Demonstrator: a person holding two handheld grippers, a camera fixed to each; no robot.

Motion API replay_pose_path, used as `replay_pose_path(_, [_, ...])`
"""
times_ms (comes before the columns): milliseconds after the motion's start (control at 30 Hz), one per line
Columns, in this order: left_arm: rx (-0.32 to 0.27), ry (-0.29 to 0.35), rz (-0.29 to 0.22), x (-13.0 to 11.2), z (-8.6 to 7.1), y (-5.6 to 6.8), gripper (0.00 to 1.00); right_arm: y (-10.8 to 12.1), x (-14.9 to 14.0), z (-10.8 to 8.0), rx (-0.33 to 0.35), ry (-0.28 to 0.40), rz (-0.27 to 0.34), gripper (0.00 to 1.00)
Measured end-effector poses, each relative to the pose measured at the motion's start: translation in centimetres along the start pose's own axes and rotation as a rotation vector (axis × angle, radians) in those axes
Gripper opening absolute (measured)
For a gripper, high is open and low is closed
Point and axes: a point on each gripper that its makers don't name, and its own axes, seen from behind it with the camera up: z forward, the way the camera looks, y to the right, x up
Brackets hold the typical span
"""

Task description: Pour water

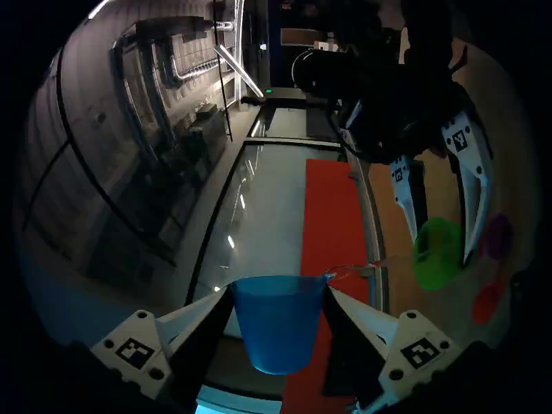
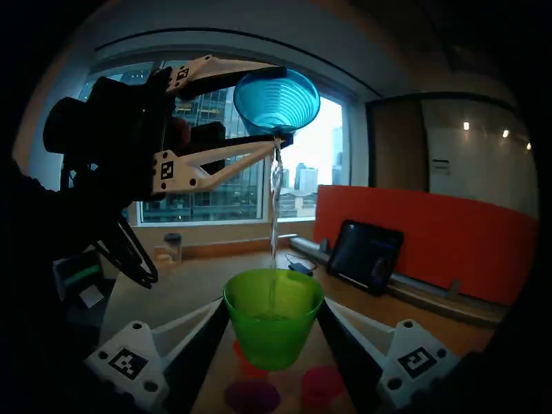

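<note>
The left gripper (image 1: 279,295) clamps a blue cup (image 1: 279,331) at bottom centre of its view; the right gripper (image 2: 274,305) clamps a green cup (image 2: 274,334) likewise. In the right gripper view the blue cup, tipped at top centre, drops a water stream (image 2: 275,207) into the green cup.

A wide window (image 2: 228,196) showed grey city towers in daylight. A red-orange partition panel (image 2: 448,238) stood along the brown wooden desk (image 2: 193,283); small ceiling lights (image 2: 507,132) glowed.
</note>
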Motion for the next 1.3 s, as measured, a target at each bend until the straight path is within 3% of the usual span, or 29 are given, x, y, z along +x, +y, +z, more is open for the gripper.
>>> replay_pose_path(1300, [-0.003, 0.024, 0.247, 1.9, -0.2, -0.1, 0.88, 0.3, 0.4, -0.4, -0.014, 0.014, 0.003, 0.90])
